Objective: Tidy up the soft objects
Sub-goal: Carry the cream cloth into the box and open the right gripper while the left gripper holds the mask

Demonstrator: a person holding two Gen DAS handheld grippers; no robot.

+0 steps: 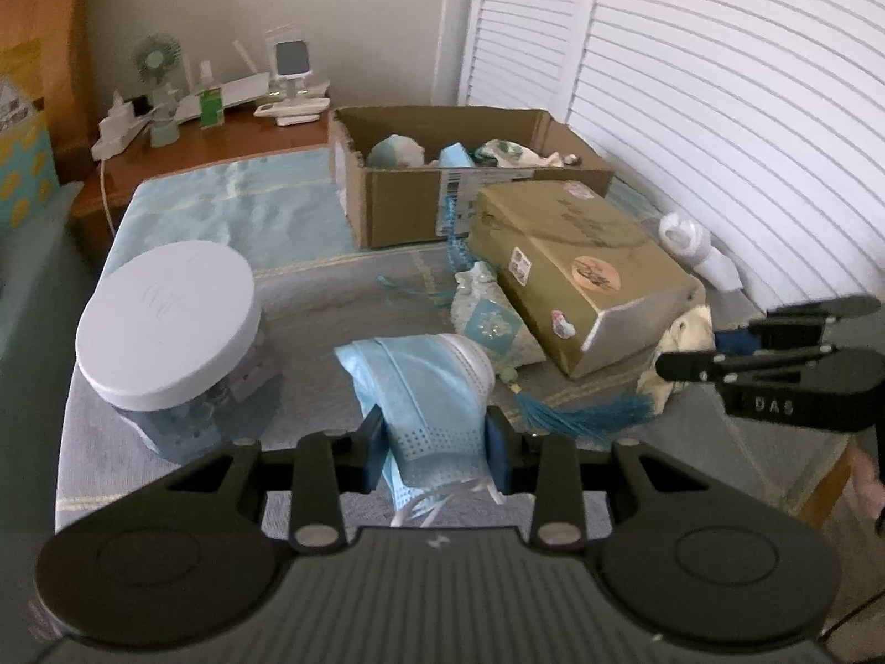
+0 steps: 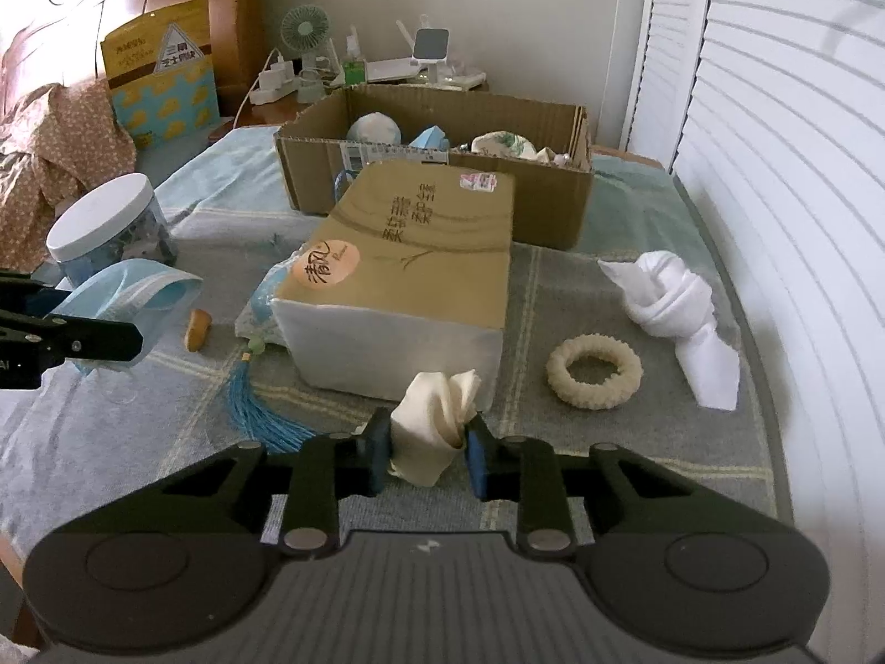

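Blue-checked bedspread (image 2: 608, 288) by white shutters (image 2: 774, 166); left claw (image 1: 437, 442) clamps masks (image 1: 426, 387), right claw (image 2: 426, 454) cloth (image 2: 437, 415).

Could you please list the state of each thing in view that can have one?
Left gripper: shut on the blue mask.
Right gripper: shut on the cream cloth.
Cardboard box: open, soft items inside.
Jar: upright, lid on.
Gold box: closed, lying on the bed.
White cloth: knotted, on the bed.
Ring: lying flat.
Tassel: loose on the bed.
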